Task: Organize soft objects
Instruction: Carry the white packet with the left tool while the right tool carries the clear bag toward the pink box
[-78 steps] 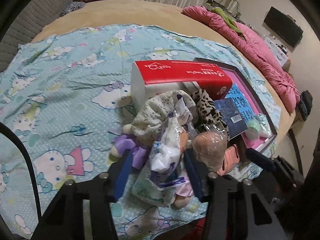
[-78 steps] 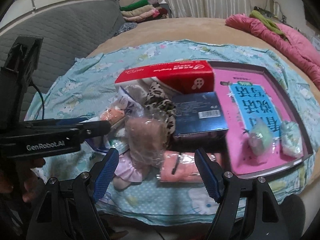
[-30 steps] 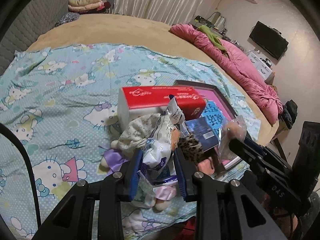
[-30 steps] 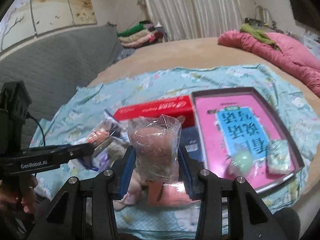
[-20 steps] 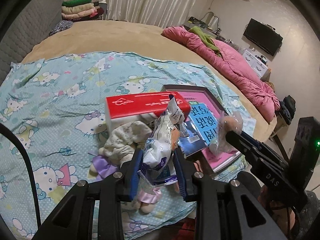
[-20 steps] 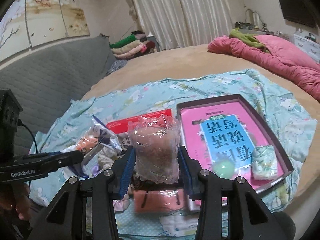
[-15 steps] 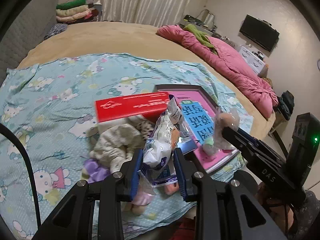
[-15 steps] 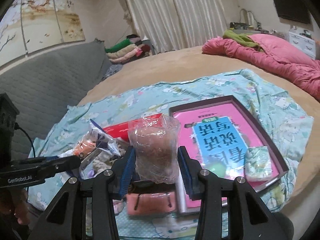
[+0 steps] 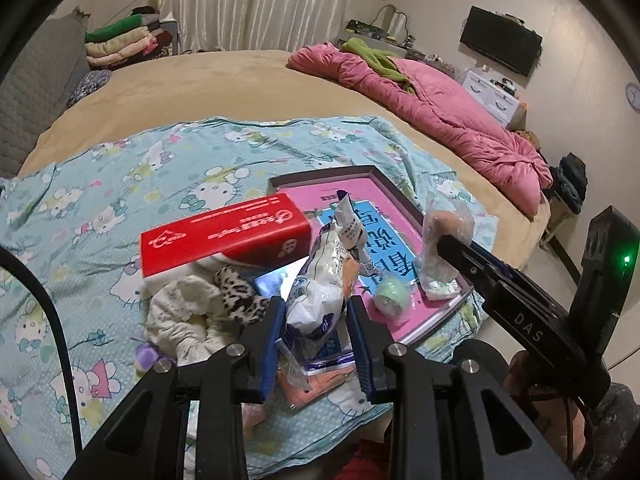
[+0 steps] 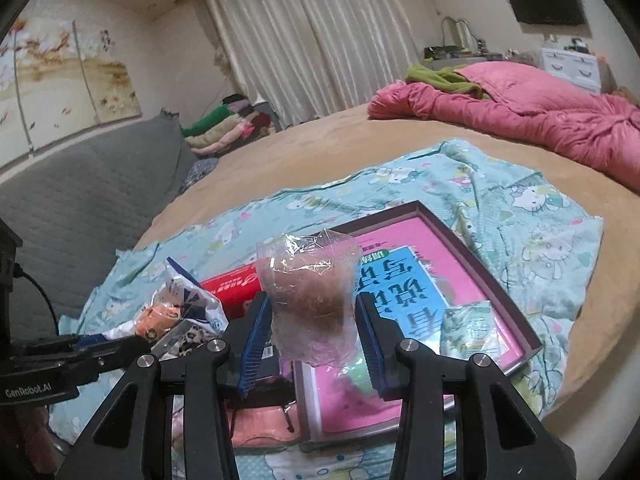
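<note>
My left gripper (image 9: 316, 324) points down at the bed and squeezes a crinkly white packet (image 9: 320, 292) between its 2 blue pads. The packet is soft and puffy, with blue print and a bit of orange, and its flat sealed top sticks up toward 12 o'clock. It hangs in the air above the pile.

My right gripper (image 10: 308, 334) tilts down less. Its blue pads press on a clear plastic bag (image 10: 308, 304) with something brown and round inside. The bag is shiny and wrinkly. From the left camera this bag shows at 3 o'clock, over the near right edge of the tray.

The tray (image 10: 532, 344) is flat with a dark rim. It has a pink and blue sheet inside with big letters. In it lie a pale green ball (image 9: 392, 298) and a small soft pack (image 10: 472, 330) with a green pattern. The pack sits near the tray's right rim, and the ball is just beside it, partly hidden behind my right pad.

At 10 o'clock from the white packet is a long red box (image 9: 224, 236). Under it, at 9 o'clock, is a heap of soft things: a cream cloth (image 9: 180, 312) and a fuzzy leopard-spot piece (image 9: 236, 296). A flat pink piece (image 10: 260, 420) lies at 6 o'clock.

Everything rests on a blue cat-print sheet (image 9: 100, 200) spread over a tan bed (image 9: 224, 80). A puffy pink quilt (image 9: 448, 120) lies at 2 o'clock.
</note>
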`<state>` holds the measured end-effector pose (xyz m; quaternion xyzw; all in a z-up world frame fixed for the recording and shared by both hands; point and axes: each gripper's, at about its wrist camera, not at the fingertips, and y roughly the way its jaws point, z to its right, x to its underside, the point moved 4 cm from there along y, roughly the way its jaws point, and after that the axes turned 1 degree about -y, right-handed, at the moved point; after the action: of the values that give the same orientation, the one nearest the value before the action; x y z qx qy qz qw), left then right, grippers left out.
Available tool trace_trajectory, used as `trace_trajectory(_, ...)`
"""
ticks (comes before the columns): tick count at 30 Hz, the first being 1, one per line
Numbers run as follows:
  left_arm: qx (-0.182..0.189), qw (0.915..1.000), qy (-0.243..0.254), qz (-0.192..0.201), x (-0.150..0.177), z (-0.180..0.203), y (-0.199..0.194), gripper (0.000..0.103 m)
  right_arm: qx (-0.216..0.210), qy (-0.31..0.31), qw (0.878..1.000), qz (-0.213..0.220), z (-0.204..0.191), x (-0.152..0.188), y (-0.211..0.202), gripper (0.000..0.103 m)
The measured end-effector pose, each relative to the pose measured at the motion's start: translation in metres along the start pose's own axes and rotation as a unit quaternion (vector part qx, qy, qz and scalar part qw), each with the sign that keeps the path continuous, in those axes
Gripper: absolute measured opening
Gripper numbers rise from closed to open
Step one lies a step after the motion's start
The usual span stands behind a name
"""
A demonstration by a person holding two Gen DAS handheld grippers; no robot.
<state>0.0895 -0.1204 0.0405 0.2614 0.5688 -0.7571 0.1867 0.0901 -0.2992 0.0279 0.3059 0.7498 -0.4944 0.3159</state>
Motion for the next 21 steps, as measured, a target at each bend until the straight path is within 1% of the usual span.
trace_trajectory(8,0.001,0.9999,0.014,-0.005,-0.012,0.02,0.011,0.032,0.004,0.031,0.999,0.015,0.023,-0.01,-0.008,0.044)
trace_trajectory(15,0.004,0.9995,0.028,-0.016,-0.02,0.041,0.031,0.032,0.019,0.059,0.998,0.031,0.05,-0.018,-0.015,0.044)
trace_trajectory(17,0.006,0.9991,0.033,-0.023,-0.021,0.047,0.043,0.029,0.026,0.065,0.997,0.029,0.058,-0.018,-0.014,0.044)
trace_trajectory(18,0.006,0.9989,0.037,-0.029,-0.021,0.048,0.05,0.024,0.028,0.067,0.997,0.026,0.06,-0.017,-0.012,0.044)
trace_trajectory(20,-0.002,0.9982,0.041,-0.043,-0.018,0.048,0.071,0.021,0.031,0.075,0.997,0.018,0.067,-0.014,-0.008,0.044)
trace_trajectory(21,-0.006,0.9976,0.039,-0.058,-0.016,0.046,0.087,0.019,0.032,0.078,0.996,0.015,0.069,-0.013,-0.006,0.044)
